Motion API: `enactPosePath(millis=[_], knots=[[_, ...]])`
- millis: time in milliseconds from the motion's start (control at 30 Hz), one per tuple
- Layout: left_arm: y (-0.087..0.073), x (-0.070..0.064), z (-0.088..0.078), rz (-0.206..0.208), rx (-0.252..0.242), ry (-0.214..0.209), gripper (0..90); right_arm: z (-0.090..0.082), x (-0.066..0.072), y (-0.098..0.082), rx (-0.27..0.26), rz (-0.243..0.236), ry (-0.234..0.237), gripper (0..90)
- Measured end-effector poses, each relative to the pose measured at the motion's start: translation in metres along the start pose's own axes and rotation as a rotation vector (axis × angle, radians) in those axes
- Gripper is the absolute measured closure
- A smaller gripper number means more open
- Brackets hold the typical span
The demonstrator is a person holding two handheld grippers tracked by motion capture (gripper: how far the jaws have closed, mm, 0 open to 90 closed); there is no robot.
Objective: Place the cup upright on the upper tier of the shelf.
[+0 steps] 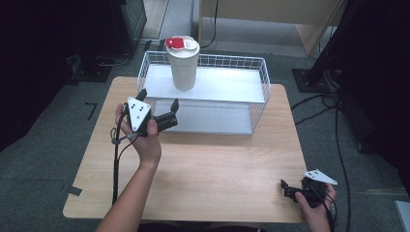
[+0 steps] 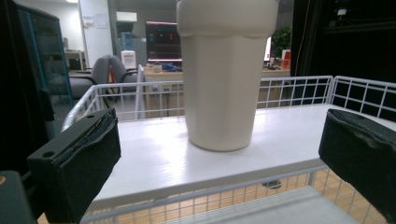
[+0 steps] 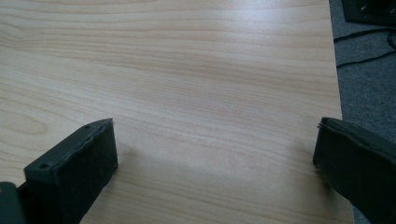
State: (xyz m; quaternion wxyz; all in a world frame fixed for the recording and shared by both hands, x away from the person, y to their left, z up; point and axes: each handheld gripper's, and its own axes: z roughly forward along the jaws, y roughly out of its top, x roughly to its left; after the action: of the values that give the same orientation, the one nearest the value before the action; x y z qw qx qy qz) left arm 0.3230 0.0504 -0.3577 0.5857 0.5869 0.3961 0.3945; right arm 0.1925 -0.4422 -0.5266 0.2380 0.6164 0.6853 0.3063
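Wooden table [image 1: 203, 164], left claw [image 1: 158, 104] wide before cup [image 1: 183, 63]

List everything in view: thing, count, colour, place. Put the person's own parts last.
cup: one, cream-white with a white lid bearing a red patch, upright on the top shelf of the rack
wire rack: one, white, two white shelves, at the far edge of the table
table: one, light wood, centre
cables: several, black, on the grey floor to the right
left gripper: one, black with a grey three-cornered plate, jaws open, at the rack's near left, aimed at the cup
right gripper: one, black with a grey plate, jaws open, low over the table's near right corner
hands: two, one holding each gripper
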Motion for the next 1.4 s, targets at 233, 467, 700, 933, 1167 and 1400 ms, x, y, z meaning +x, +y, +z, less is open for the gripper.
enactPosePath(millis=[233, 467, 700, 933, 1167, 1400], knots=[[-0.010, 0.008, -0.023, 0.010, 0.003, 0.030, 0.0, 0.000, 0.000, 0.000, 0.000, 0.006, 0.004, 0.0], [-0.024, 0.016, -0.039, 0.003, 0.020, 0.046, 0.0, 0.000, 0.000, 0.000, -0.002, 0.007, 0.004, 0.0], [-0.038, 0.027, -0.054, -0.010, 0.042, 0.071, 0.0, 0.000, 0.000, 0.000, -0.001, 0.007, 0.000, 0.0], [-0.049, 0.039, -0.069, -0.011, 0.067, 0.099, 0.0, 0.000, 0.000, 0.000, -0.001, 0.007, 0.000, 0.0], [-0.064, 0.053, -0.087, -0.018, 0.098, 0.134, 0.0, 0.000, 0.000, 0.000, 0.001, 0.002, -0.001, 0.0], [-0.080, 0.064, -0.101, -0.032, 0.130, 0.166, 0.0, 0.000, 0.001, 0.000, 0.003, 0.003, -0.005, 0.0]])
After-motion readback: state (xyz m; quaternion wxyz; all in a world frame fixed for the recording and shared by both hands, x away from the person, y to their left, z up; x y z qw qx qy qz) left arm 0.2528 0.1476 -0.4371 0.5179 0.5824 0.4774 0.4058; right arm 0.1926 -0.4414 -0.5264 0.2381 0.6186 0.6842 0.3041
